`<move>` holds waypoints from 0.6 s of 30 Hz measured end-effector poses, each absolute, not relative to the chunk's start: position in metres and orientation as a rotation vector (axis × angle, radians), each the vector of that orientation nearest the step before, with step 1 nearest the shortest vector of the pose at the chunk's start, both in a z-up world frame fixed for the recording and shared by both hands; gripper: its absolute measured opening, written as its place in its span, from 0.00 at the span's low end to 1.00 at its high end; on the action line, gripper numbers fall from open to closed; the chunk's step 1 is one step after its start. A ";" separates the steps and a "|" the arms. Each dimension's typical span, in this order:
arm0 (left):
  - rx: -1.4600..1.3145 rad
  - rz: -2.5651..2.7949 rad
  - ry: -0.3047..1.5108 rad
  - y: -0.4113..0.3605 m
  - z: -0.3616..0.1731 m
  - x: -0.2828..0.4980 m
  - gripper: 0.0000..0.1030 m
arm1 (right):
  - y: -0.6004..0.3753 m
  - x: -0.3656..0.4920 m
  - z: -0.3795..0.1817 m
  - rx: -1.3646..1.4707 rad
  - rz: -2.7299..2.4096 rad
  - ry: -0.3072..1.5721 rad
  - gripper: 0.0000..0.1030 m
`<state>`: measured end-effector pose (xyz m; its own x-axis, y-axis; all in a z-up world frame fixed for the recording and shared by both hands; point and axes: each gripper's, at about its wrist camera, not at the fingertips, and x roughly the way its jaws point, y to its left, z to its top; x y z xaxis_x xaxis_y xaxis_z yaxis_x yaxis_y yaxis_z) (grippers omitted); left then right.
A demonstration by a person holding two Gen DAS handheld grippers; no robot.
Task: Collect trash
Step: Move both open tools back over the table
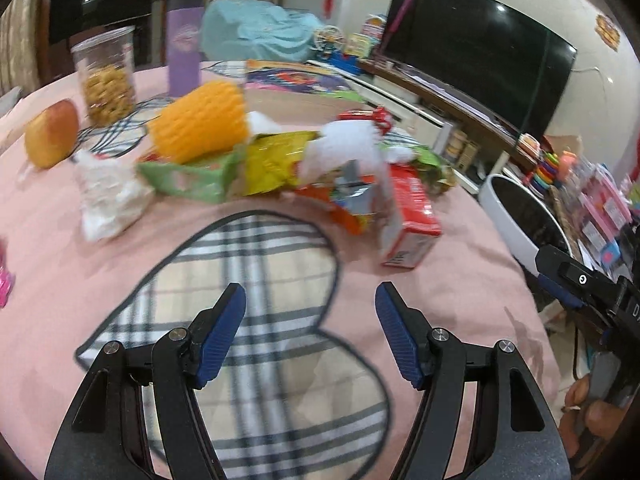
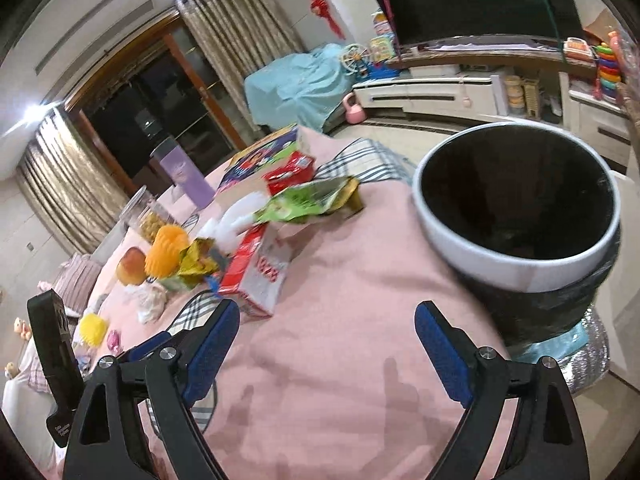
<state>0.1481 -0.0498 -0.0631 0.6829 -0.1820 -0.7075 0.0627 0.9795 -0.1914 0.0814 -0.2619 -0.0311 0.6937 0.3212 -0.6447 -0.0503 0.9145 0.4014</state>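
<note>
- The left gripper [image 1: 311,300] has its jaws apart, about half wide, with nothing between the blue pads; it hangs over a checked mat [image 1: 248,264] on the pink tablecloth [image 1: 460,280].
- The trash pile [image 1: 320,168], wrappers and a red carton [image 1: 408,216], lies beyond it.
- The right gripper [image 2: 327,320] is wide and empty, touching nothing.
- The white bin [image 2: 480,256] stands just beside the table edge, on its right.

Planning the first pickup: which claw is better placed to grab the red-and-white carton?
Right, probably. The right claw is open with the carton beside its left finger; the left claw faces it across bare cloth.
</note>
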 end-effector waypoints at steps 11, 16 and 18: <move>-0.221 -0.021 0.815 0.004 -0.073 0.140 0.67 | -0.211 0.091 -0.045 0.323 0.256 0.798 0.88; -0.243 0.029 0.814 0.026 -0.075 0.140 0.67 | -0.195 0.098 -0.052 0.287 0.251 0.802 0.88; -0.252 0.049 0.814 0.035 -0.076 0.144 0.69 | -0.190 0.099 -0.054 0.272 0.253 0.797 0.88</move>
